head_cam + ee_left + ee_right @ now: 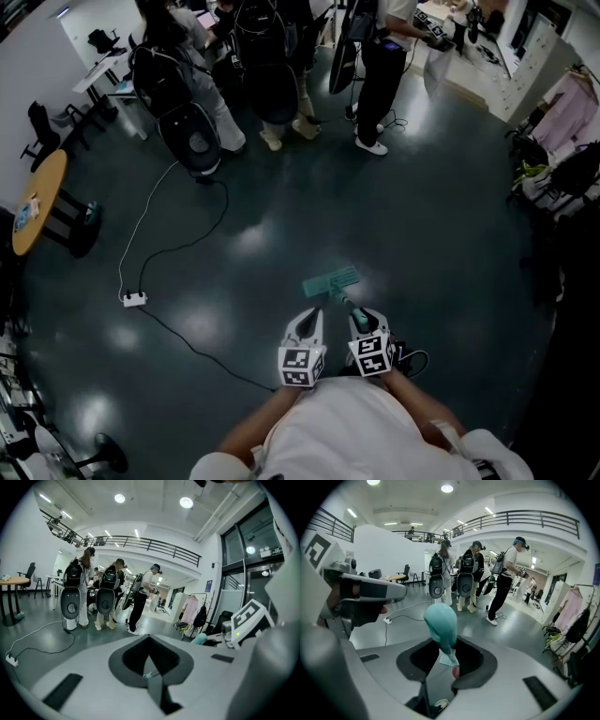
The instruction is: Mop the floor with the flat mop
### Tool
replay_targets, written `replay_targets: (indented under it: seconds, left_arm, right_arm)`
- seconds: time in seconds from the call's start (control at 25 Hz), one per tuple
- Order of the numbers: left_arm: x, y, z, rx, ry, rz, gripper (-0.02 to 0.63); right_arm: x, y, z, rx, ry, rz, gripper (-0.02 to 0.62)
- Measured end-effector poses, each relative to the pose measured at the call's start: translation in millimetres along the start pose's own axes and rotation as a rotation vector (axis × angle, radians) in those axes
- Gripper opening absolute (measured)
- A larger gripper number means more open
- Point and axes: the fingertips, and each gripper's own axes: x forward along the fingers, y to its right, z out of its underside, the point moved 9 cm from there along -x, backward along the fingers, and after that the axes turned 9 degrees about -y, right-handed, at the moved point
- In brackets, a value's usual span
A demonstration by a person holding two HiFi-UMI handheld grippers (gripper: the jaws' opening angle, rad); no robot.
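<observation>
The flat mop's teal head (330,280) lies on the dark floor just ahead of me. Its handle rises towards me and ends in a rounded teal grip (441,624) bearing a small label. My right gripper (451,666) is shut on the handle just below that grip; in the head view it (362,317) sits right behind the mop head. My left gripper (309,321) hovers beside it on the left, apart from the handle. Seen from its own camera, the left gripper (151,675) has its jaws together, with only a tiny teal scrap at the seam.
Several people with backpacks (192,131) stand across the room. A white power strip (134,299) with trailing cables lies on the floor at left. A round wooden table (37,202) is at far left; a clothes rack (570,117) and bags stand at right.
</observation>
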Motion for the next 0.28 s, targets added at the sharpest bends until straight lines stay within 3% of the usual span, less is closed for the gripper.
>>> replay_targets:
  seconds: [0.28]
  left_arm:
    - [-1.2,1.0,2.7,0.003,0.0,0.008,0.006]
  right_arm:
    - [0.7,-4.1,2.0,-0.005,-0.002,-0.003,0.112]
